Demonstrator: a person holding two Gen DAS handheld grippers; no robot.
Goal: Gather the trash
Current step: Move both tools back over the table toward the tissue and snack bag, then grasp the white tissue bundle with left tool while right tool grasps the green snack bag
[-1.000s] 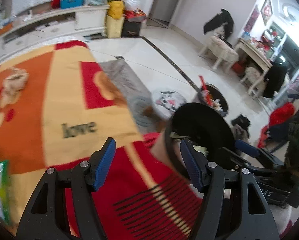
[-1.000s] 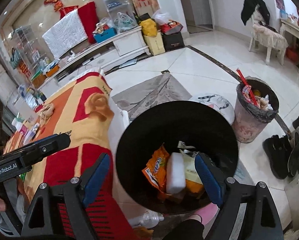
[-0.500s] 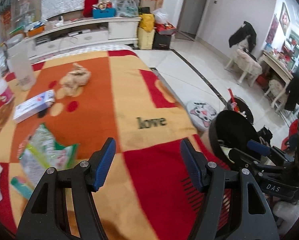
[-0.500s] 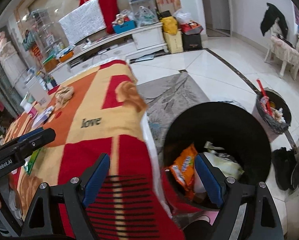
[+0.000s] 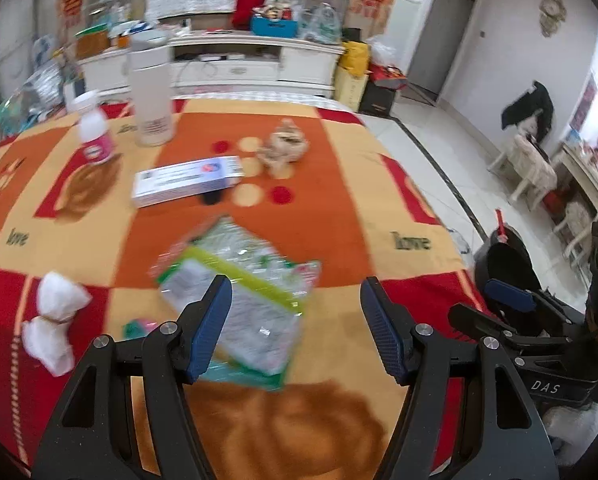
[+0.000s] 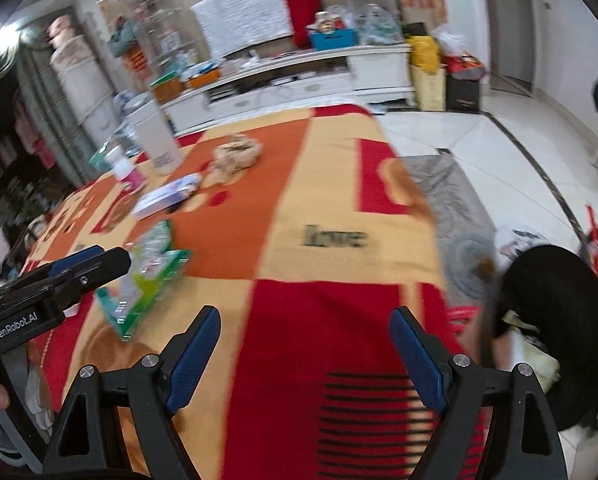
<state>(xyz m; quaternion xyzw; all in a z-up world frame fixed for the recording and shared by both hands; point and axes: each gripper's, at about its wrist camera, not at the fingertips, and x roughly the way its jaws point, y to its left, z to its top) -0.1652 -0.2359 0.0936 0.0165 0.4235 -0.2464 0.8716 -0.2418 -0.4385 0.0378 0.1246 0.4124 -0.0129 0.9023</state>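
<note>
My left gripper (image 5: 295, 326) hangs open over the orange-and-red cloth, nothing between its blue pads. Just beyond its left finger lies a crumpled green-and-clear plastic wrapper (image 5: 239, 292), also seen in the right wrist view as the wrapper (image 6: 147, 276). A white crumpled tissue (image 5: 55, 320) lies at the left. A flat white-and-blue box (image 5: 189, 180) and a beige crumpled wad (image 5: 285, 148) lie farther back. My right gripper (image 6: 303, 356) stands open over the red corner of the cloth. The black bin (image 6: 555, 336) with trash in it sits low at the right, off the table.
A tall white cylinder (image 5: 151, 92) and a small pink-labelled bottle (image 5: 95, 132) stand at the table's back left. A second bin (image 5: 507, 248) stands on the tiled floor at the right. A grey rug (image 6: 451, 200) lies beside the table.
Both views have swung left, away from the black bin and onto the table. The wrapper, tissue and box have come into the left wrist view. Both grippers stayed open.
</note>
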